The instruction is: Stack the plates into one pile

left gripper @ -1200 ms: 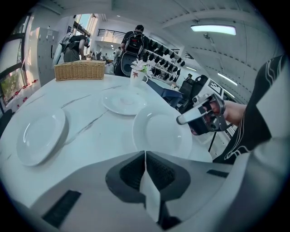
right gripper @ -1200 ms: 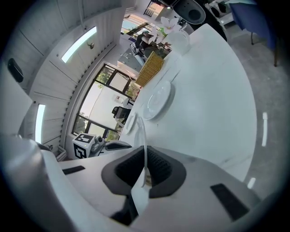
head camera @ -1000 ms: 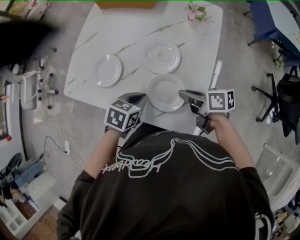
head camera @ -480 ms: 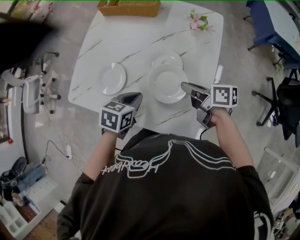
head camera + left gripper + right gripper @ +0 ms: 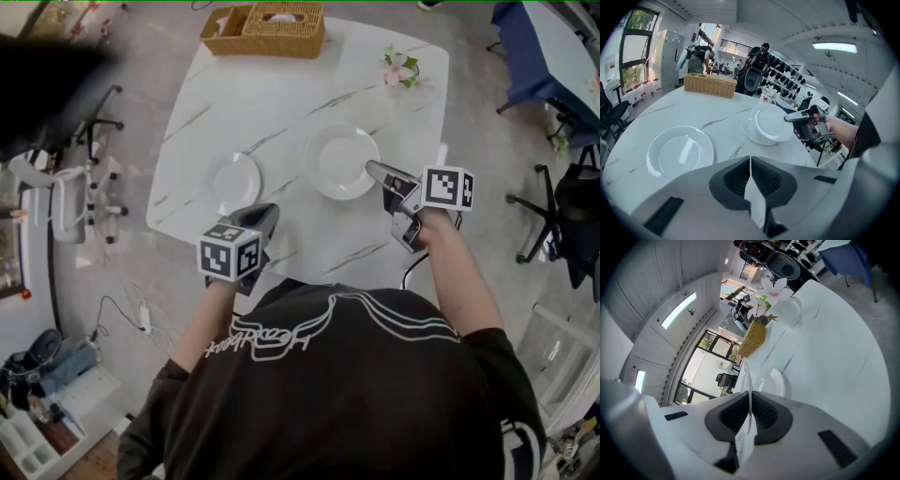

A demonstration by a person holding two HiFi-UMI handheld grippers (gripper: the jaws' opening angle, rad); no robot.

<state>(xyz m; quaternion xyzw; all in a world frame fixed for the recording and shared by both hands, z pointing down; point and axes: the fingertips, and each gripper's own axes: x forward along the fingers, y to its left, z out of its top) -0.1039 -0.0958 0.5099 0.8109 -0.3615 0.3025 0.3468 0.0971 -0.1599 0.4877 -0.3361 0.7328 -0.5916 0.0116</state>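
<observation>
- White marble-look table top (image 5: 281, 94), grey-veined, square with rounded corners, bearing the basket, the plates and the flower.
- Person in a dark top with a pale line drawing (image 5: 337, 375), at the table's near edge, one gripper in each hand, both arms stretched toward the table.
- Tan woven rectangular basket (image 5: 265, 30), at the far edge of the table, well apart from the plates.
- Right gripper (image 5: 373, 168), with its marker cube, reaching in from the right. Jaws clenched tight on the right rim of the large plate, the thin white rim showing edge-on between them in the right gripper view.
- Left gripper (image 5: 266, 210), over the near part of the table, close to the small plate but apart from it. Jaws pressed together with nothing between them.
- Large white round plate (image 5: 339, 159), right of the table's middle, gripped at its right rim and tilted a little with that rim raised, directly over a second plate.
- Second white round plate (image 5: 746, 131), flat on the table beneath the gripped one. Only its left rim shows in the left gripper view, and almost all of it is covered in the head view. Whether the two plates touch cannot be told.
- Small white round plate (image 5: 234, 183), flat on the table and alone, to the left of the other two and near them, not yet part of any pile.
- Pink-and-white flower sprig with green leaves (image 5: 401, 67), near the table's far right corner, well apart from the plates.
</observation>
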